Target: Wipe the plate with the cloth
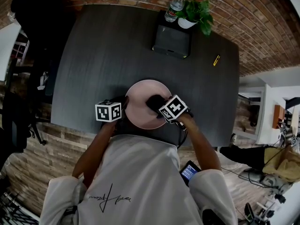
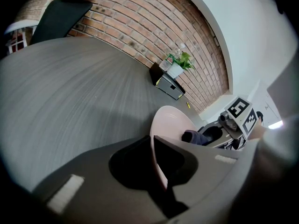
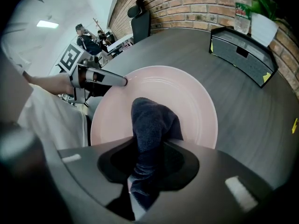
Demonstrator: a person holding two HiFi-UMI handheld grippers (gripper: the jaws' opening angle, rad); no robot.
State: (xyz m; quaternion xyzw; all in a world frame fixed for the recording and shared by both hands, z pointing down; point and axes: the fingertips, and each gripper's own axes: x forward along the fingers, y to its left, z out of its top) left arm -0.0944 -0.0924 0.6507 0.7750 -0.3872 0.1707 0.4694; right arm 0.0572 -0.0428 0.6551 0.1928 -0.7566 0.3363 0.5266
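A pale pink plate [image 1: 140, 104] lies near the front edge of the dark table [image 1: 108, 55]. My left gripper [image 1: 123, 108] is shut on the plate's left rim; in the left gripper view the rim [image 2: 156, 153] runs edge-on between the jaws. My right gripper [image 1: 157, 108] is shut on a dark blue cloth [image 1: 153, 102]. In the right gripper view the cloth [image 3: 152, 125] hangs from the jaws and rests on the plate [image 3: 187, 97], near its middle. The left gripper [image 3: 122, 81] shows there too, clamped on the far rim.
At the table's far edge stand a black box [image 1: 171, 40], a water bottle [image 1: 176, 6] and a potted plant [image 1: 194, 12]. A small yellow item [image 1: 216, 60] lies to the right. A black office chair [image 1: 28, 13] stands at the far left corner.
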